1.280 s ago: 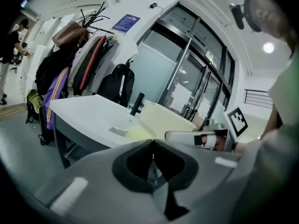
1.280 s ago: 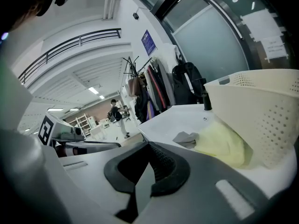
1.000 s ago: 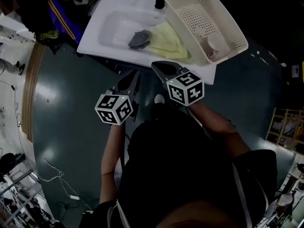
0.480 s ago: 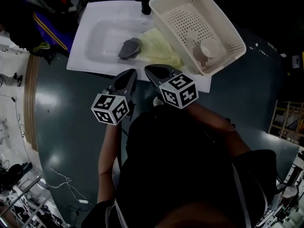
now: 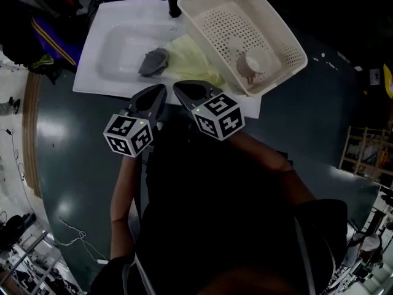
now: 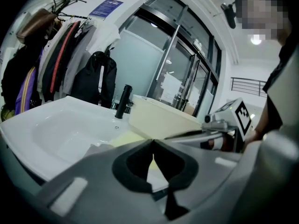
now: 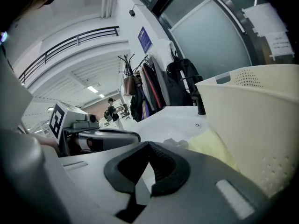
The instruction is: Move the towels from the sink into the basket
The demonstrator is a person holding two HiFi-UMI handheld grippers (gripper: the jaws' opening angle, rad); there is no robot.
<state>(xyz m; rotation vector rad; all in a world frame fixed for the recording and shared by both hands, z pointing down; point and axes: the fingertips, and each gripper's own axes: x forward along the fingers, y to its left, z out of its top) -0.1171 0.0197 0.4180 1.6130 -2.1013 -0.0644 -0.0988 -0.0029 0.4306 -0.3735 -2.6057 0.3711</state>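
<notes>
The left gripper (image 5: 161, 90) and the right gripper (image 5: 177, 86) have come forward, their tips now over the sink's (image 5: 92, 74) front rim. The tips stand closer together than before.

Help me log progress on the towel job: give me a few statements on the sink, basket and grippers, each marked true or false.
1. The grey towel lies in the sink. True.
2. The yellow towel is already in the basket. False: it lies in the sink, next to the grey towel.
3. The left gripper holds a towel. False: its jaws are shut on nothing.
4. The right gripper is shut and empty. True.
</notes>
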